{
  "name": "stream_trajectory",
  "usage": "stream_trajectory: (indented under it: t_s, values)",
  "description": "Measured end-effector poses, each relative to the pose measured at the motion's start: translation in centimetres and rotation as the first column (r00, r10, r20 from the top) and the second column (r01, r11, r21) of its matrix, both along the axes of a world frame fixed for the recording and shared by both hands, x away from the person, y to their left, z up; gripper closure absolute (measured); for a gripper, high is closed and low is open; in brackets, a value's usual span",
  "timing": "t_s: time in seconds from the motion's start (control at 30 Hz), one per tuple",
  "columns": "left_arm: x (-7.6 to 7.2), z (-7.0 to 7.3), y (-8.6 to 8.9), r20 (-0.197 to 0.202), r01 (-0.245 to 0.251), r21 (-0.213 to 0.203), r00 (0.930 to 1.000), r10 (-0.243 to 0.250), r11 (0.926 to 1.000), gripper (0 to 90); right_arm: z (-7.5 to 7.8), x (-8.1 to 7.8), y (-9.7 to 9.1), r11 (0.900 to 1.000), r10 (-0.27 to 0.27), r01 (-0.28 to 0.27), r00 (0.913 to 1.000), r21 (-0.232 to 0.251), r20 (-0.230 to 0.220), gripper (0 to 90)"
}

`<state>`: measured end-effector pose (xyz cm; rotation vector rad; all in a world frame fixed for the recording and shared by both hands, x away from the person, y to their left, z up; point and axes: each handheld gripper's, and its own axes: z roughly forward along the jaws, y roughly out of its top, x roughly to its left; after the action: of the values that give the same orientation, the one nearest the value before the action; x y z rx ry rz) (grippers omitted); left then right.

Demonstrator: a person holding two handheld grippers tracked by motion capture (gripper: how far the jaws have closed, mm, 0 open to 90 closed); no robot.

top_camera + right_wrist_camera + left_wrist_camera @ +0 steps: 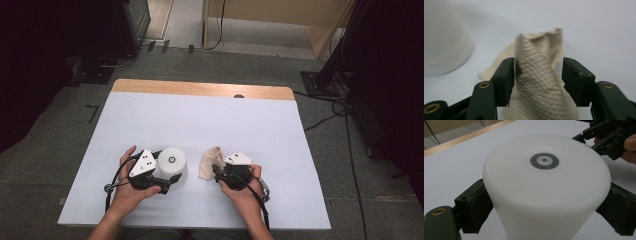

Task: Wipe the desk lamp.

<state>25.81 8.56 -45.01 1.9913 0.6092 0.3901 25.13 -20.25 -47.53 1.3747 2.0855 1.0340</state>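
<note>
Near the front edge of the white counter [200, 120], left of the middle, an upturned white plastic cup [172, 164] stands mouth-down, so its inside is hidden; a grey ring marks its base. In the left gripper view its lower part is cut off. The left claw [167, 183] is clenched on the cup, a pad pressing each side. Just right of the cup lies a crumpled beige waffle-weave cloth [210, 162], blurred in the right gripper view. The right claw [216, 172] stands released, the cloth rising between its parted jaws, brushing one pad and clear of the other.
</note>
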Motion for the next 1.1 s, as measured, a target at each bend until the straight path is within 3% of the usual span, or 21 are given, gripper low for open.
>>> stream_trajectory:
  t_s: [0.1, 0.17, 0.3, 0.37, 0.43, 0.53, 0.6, 0.7, 0.77, 0.8, 0.97, 1.1]
  values:
    - [0.0, 0.0, 0.0, 0.001, 0.001, 0.001, 1.0, -0.001, 1.0, 8.5, 0.5, -0.6, 0.5, 0.9969, -0.079, 0.079, 0.9968, -0.005, 0.015, 39.8]
    - [0.0, 0.0, 0.0, -0.001, 0.001, 0.002, 1.0, -0.001, 1.0, 8.4, 1.1, -1.1, 0.5, 0.9955, -0.095, 0.095, 0.9946, 0.002, 0.042, 40.4]
    - [0.1, 0.0, 0.1, -0.002, 0.004, 0.002, 1.0, -0.004, 1.0, 8.5, 1.3, -2.1, 0.6, 0.9961, -0.084, 0.083, 0.996, 0.029, 0.031, 53.7]
    - [0.1, 0.0, 0.1, -0.003, 0.005, 0.002, 1.0, -0.005, 1.0, 8.4, 0.4, -2.2, 0.7, 0.9983, -0.058, 0.058, 0.9983, -0.004, -0.007, 55.7]
    - [0.1, 0.0, 0.0, -0.003, 0.004, 0.001, 1.0, -0.004, 1.0, 8.4, -0.3, -1.8, 0.5, 0.9971, -0.07, 0.07, 0.9974, -0.029, -0.015, 56.5]
    - [0.1, 0.0, 0.1, -0.002, 0.005, 0.002, 1.0, -0.005, 1.0, 8.4, -0.5, -1.4, -0.1, 0.998, -0.046, 0.045, 0.9988, -0.045, -0.019, 75.7]
    - [0.1, 0.0, 0.1, -0.002, 0.005, 0.002, 1.0, -0.005, 1.0, 8.5, -0.2, -1.1, -0.7, 0.9991, -0.014, 0.013, 0.9995, -0.04, -0.03, 79.2]
    - [0.1, 0.0, 0.1, -0.002, 0.006, -0.001, 1.0, -0.006, 1.0, 8.5, 0.6, -0.9, -1.3, 0.9988, 0.001, 0.0, 1.0, -0.049, 0.003, 79.4]
    - [0.0, -0.1, 0.1, -0.001, 0.007, -0.002, 1.0, -0.007, 1.0, 8.4, 1.0, -0.7, -1.1, 0.9979, 0.054, -0.053, 0.998, -0.038, 0.031, 78.5]
    - [0.0, -0.1, 0.1, -0.001, 0.006, -0.002, 1.0, -0.006, 1.0, 8.5, 0.9, -0.5, -0.6, 0.9956, 0.087, -0.086, 0.9958, -0.039, 0.029, 77.3]
    - [0.0, -0.1, 0.2, -0.002, 0.006, -0.004, 1.0, -0.006, 1.0, 8.5, -0.4, 0.3, 1.6, 0.9931, 0.114, -0.113, 0.9933, -0.029, 0.019, 72.1]
    - [0.0, -0.1, 0.2, -0.002, 0.008, -0.007, 1.0, -0.008, 0.9999, 8.5, -0.8, 0.6, 2.7, 0.9919, 0.12, -0.12, 0.9927, 0.04, 0.017, 65.0]
